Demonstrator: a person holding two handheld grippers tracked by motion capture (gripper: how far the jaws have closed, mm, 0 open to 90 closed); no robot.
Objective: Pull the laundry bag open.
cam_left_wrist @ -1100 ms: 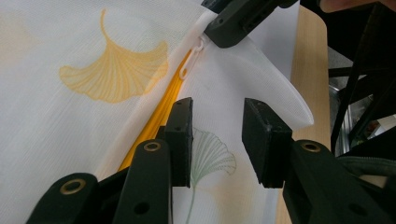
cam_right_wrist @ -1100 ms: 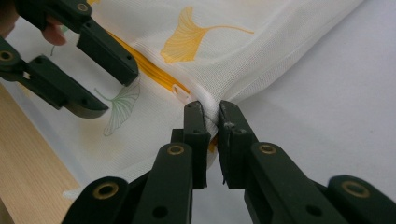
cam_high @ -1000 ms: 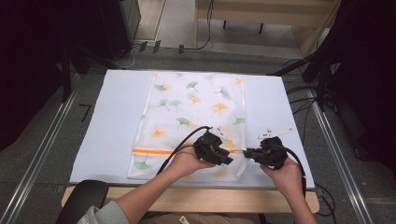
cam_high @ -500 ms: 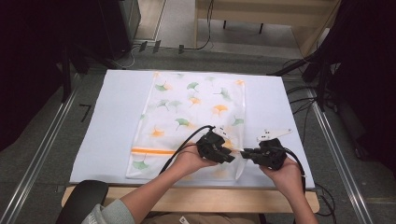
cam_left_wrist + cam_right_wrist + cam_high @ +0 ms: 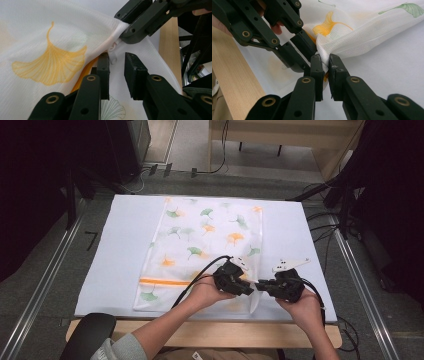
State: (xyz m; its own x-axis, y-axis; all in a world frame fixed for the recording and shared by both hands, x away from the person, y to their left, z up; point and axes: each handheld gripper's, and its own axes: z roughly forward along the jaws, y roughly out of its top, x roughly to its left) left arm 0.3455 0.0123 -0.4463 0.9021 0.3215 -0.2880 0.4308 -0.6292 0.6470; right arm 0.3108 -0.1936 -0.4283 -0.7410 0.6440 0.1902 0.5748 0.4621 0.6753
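This looks like a lab or recording room rather than a home. The worktop (image 5: 125,245) is a plain wooden bench covered by a pale blue-white mat, standing on a grey carpeted floor (image 5: 45,290). Metal rails (image 5: 42,285) run along the floor on both sides of the worktop, and black cables (image 5: 320,227) lie loose on the floor to its right and beyond its far edge. Dark equipment cabinets (image 5: 125,145) stand past the worktop's far left corner, and light wooden furniture (image 5: 280,135) stands past its far edge. A black office chair (image 5: 90,335) sits at the worktop's near left corner.
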